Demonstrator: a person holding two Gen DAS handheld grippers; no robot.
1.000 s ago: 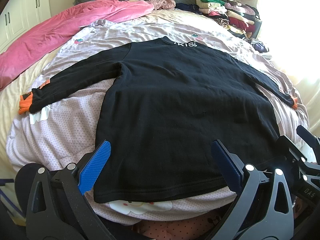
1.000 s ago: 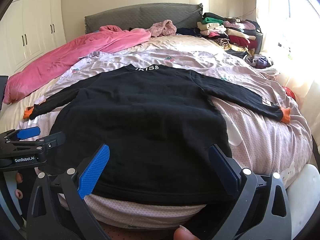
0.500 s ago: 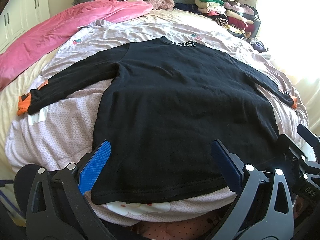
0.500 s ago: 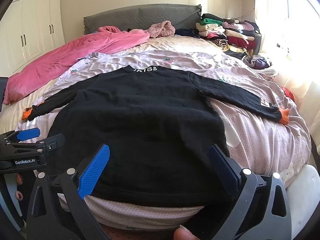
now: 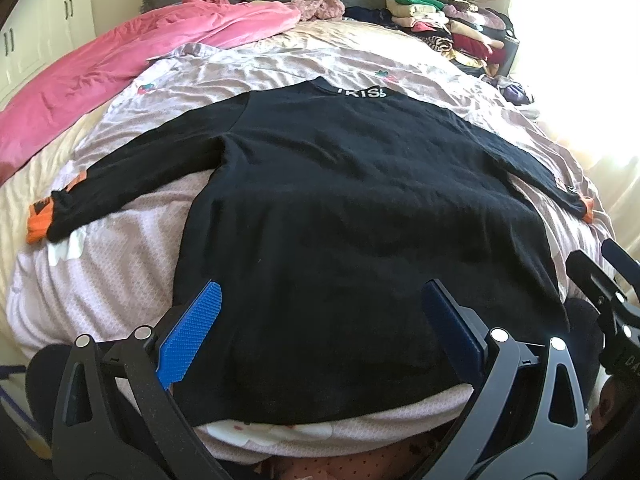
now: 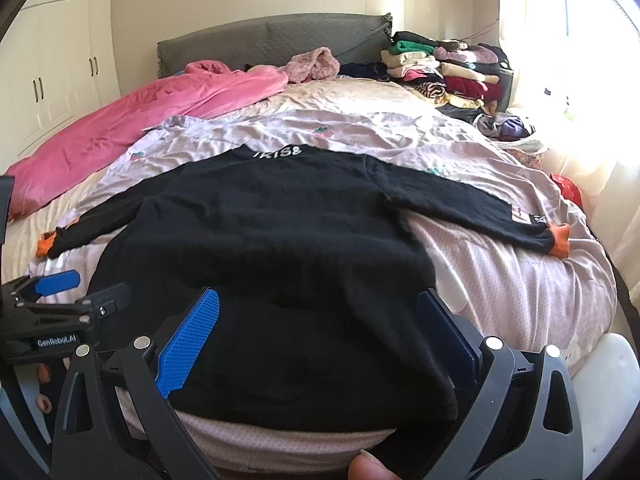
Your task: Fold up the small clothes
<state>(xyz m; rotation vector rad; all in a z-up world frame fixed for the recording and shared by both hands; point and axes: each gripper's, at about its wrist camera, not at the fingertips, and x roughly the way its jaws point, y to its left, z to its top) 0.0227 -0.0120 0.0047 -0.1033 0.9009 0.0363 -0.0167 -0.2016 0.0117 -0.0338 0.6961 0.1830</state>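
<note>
Sweater [image 5: 352, 208], black and soft-knit, lies flat on the bed's near half, hem at the near edge, both sleeves spread toward the side edges, collar with white lettering facing the headboard [image 6: 276, 40]. Orange cuffs [image 5: 38, 226] tip each sleeve. Left gripper [image 5: 320, 328] hovers level just over the hem near the left corner of the garment, jaws spread wide, ribbed blue pads [image 5: 192, 336] on black plastic arms, nothing between them. Right gripper [image 6: 316, 328] sits alongside over the hem's right part, jaws equally wide apart and empty; a fingertip [image 6: 366, 468] shows at the bottom of its view. Underneath, a lilac quilt [image 6: 500, 280] with a fine dotted weave and strawberry prints, rumpled toward the far side. Pink blanket [image 5: 120, 64], plush and bunched, runs along the left edge. Stack of folded clothes [image 6: 444, 72] sits at the far right corner by the padded grey headboard. White cabinets [image 6: 52, 76] stand left.
</note>
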